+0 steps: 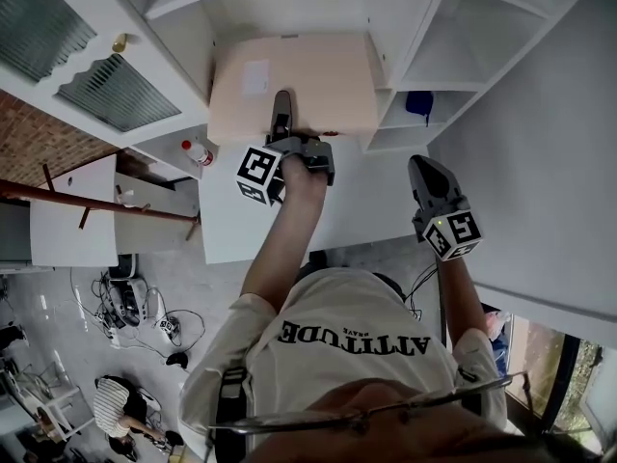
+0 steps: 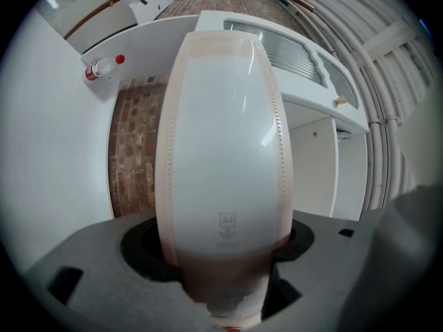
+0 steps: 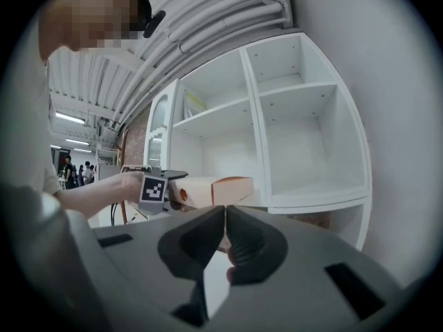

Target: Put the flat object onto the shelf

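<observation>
While tight in left gripper (image 1: 281, 116) fingers, flat smooth peach box (image 1: 323, 80); right gripper (image 3: 223, 220) fingers together.

Brick wall (image 1: 34, 138), white glass-fronted cabinet (image 1: 106, 85), white side table (image 1: 72, 215), grey floor (image 1: 207, 292) strewn with cables (image 1: 130, 307)

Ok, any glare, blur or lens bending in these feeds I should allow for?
Left gripper view: the flat object fills the middle, bulged by the wide lens, glare streaks on its glossy face, its near end blurred at the jaws. Right gripper view: sharp, but the shelf bows outward. Head view: evenly lit, straight edges curve near the frame's border.
</observation>
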